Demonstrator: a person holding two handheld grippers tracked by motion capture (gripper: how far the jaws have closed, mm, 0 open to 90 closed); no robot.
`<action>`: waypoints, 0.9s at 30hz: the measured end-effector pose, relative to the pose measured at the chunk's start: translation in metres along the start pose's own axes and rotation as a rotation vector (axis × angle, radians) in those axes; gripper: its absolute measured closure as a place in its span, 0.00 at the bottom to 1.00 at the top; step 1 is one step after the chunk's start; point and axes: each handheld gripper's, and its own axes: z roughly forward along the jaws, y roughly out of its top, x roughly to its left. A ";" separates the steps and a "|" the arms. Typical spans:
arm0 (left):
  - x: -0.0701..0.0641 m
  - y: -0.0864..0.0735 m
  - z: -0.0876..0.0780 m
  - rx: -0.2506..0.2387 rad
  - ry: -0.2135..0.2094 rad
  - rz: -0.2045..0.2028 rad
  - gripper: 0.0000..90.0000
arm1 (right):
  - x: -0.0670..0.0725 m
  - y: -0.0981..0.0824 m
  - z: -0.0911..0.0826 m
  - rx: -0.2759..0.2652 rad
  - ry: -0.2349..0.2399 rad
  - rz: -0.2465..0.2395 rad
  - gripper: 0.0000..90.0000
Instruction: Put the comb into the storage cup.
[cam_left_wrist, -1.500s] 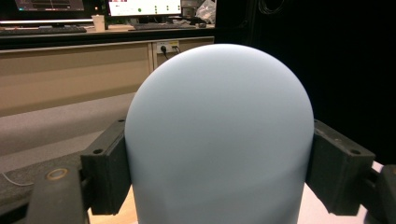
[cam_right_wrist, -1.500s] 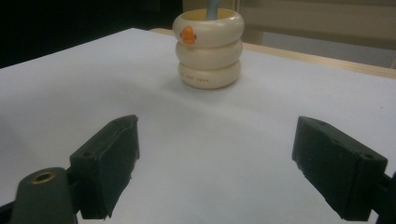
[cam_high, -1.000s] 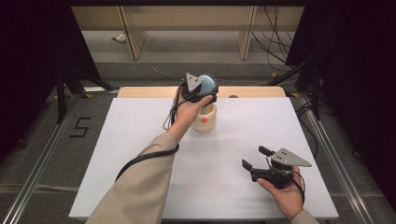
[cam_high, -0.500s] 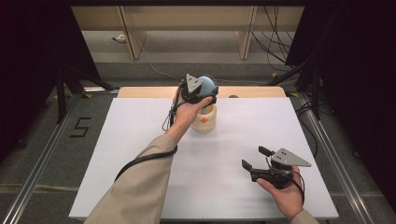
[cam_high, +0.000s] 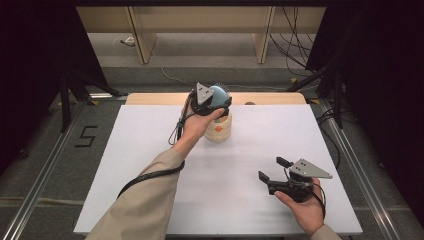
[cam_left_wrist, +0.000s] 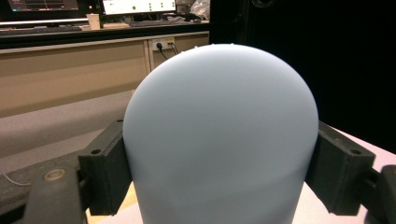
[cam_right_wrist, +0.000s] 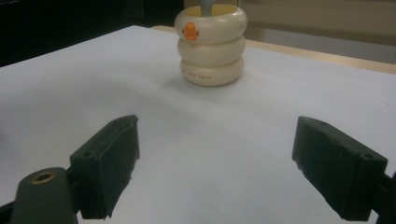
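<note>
A cream holder (cam_high: 220, 131) made of three stacked rings, with an orange beak on its side, stands at the far middle of the white table (cam_high: 125, 150). My left gripper (cam_high: 216, 104) hovers right over it, shut on a pale blue domed brush (cam_high: 219, 93). In the left gripper view both pads press the sides of that blue dome (cam_left_wrist: 219, 116). The right gripper view looks at the holder (cam_right_wrist: 212, 44) from a distance, with a blue stem (cam_right_wrist: 207, 6) reaching into its mouth. My right gripper (cam_high: 272, 169) rests open at the near right, nothing between its fingers (cam_right_wrist: 109, 154).
A wooden strip (cam_high: 270, 98) runs along the table's far edge. Metal floor rails (cam_high: 45, 165) flank the table on both sides, with cables (cam_high: 290, 45) on the floor beyond. Wooden bench legs (cam_high: 142, 40) stand farther back.
</note>
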 end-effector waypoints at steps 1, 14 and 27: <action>0.000 0.000 -0.001 0.001 -0.002 0.000 0.21 | 0.000 0.000 0.000 0.000 0.000 0.001 0.18; -0.002 -0.004 -0.015 0.001 -0.012 0.015 0.21 | 0.000 -0.001 0.001 0.002 0.001 0.003 0.18; 0.001 -0.006 -0.022 0.002 -0.020 0.012 0.21 | 0.000 -0.001 0.002 0.006 -0.001 0.008 0.18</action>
